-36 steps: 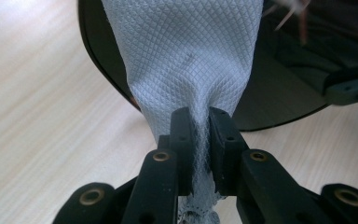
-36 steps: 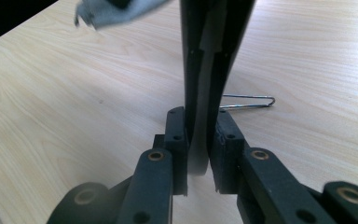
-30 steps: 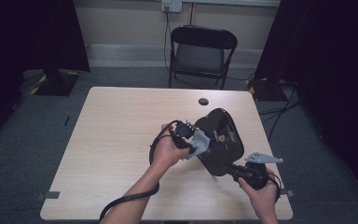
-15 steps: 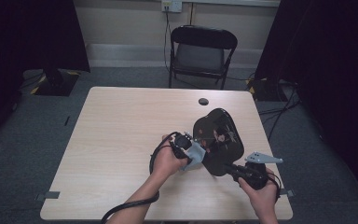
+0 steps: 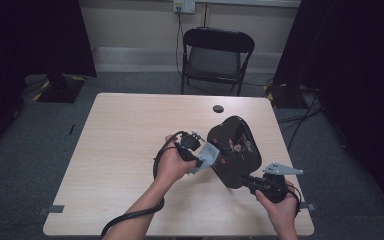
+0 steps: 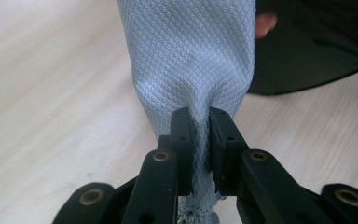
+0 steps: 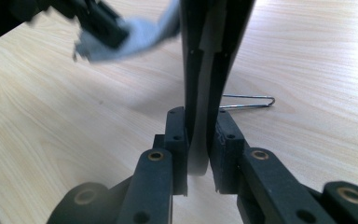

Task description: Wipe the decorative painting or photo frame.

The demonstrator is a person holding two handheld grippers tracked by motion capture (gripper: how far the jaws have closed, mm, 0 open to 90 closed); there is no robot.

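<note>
Above the table (image 5: 130, 150), left gripper (image 6: 199, 126) fingers clamp a grey cloth (image 6: 191, 60) (weave visible close-up), right gripper (image 7: 199, 135) fingers clamp a black case (image 5: 235, 150).

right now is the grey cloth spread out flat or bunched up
Bunched. The left gripper is shut on the grey cloth, gathering it into a pinch between the jaws; it fans wider toward the black object.

My left gripper (image 5: 200, 152) was clamped on the grey cloth (image 6: 189, 60), forearm reaching in from the near table edge (image 5: 180, 234). My right gripper (image 5: 255, 182) was clamped on the black plate (image 5: 235, 150), hand low by that edge.
</note>
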